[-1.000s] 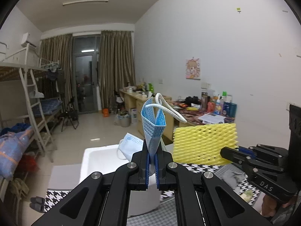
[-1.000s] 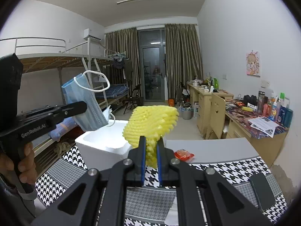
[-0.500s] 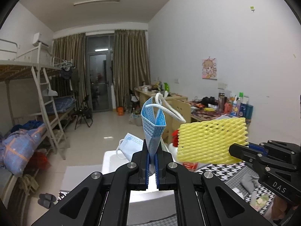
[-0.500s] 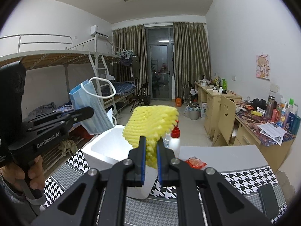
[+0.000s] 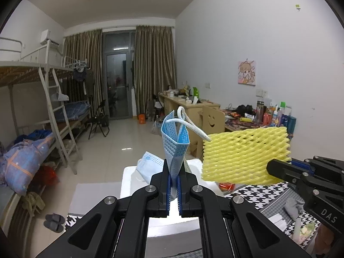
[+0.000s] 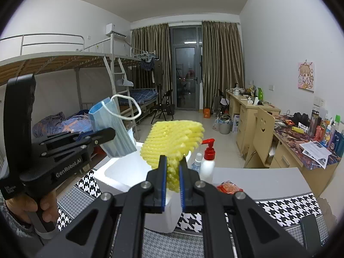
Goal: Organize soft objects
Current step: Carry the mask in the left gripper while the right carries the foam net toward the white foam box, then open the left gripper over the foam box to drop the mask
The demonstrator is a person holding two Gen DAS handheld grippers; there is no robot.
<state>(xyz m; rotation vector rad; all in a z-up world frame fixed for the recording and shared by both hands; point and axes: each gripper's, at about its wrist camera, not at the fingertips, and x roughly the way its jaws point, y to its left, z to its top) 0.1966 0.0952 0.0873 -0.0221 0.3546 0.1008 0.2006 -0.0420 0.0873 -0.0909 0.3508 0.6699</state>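
My left gripper is shut on a folded blue face mask whose white ear loop sticks up; the right wrist view shows the same mask held at the left. My right gripper is shut on a yellow foam net sleeve, which appears at the right of the left wrist view. Both hang above a white foam box on the houndstooth tablecloth. A second blue mask lies in the box.
A red-pump white bottle and a small clear bottle stand behind the box. A red packet lies on the grey table part. A dark phone lies at the right. A bunk bed is at the left, desks at the right.
Both grippers have travelled over the table toward the white box with their loads still held; the room has shifted in both views, and the bottles behind the box have come into the right wrist view.
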